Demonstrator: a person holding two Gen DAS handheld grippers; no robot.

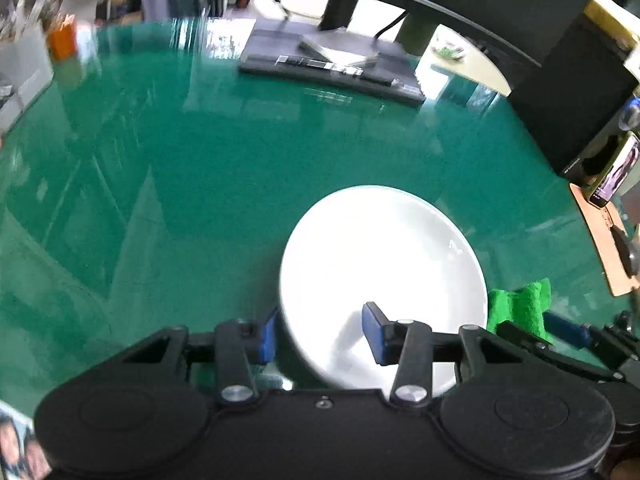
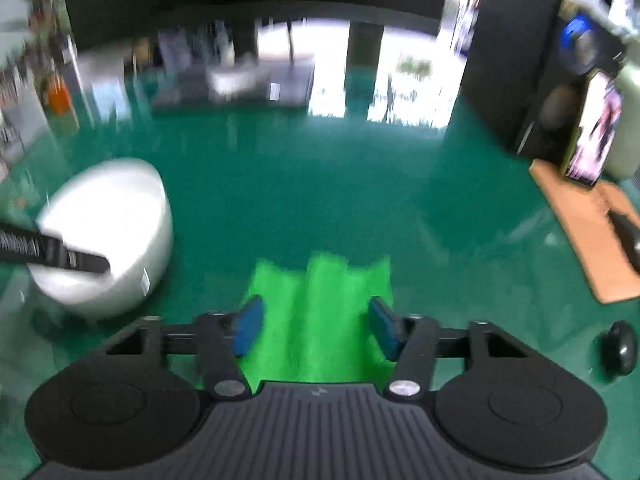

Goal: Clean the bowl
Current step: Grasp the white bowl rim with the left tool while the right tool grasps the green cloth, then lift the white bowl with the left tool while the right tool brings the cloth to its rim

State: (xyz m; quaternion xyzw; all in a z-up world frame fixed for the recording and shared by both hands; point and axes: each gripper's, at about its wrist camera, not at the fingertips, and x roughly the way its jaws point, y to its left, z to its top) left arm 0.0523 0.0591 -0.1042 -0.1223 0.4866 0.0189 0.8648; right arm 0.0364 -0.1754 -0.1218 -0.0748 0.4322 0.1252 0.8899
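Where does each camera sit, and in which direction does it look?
Left wrist: sits behind the left tongs, looking down and forward over the green table; its fingers straddle the near rim of the white bowl. The right tongs show at the right edge.
Right wrist: sits behind the right tongs, looking down at the green cloth between its fingers. One left finger reaches into the bowl.
Shared: bowl, cloth, table.

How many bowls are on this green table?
1. A white bowl sits on the green table, its near rim between the left gripper's blue pads, left of the green cloth. Others could lie outside the views.
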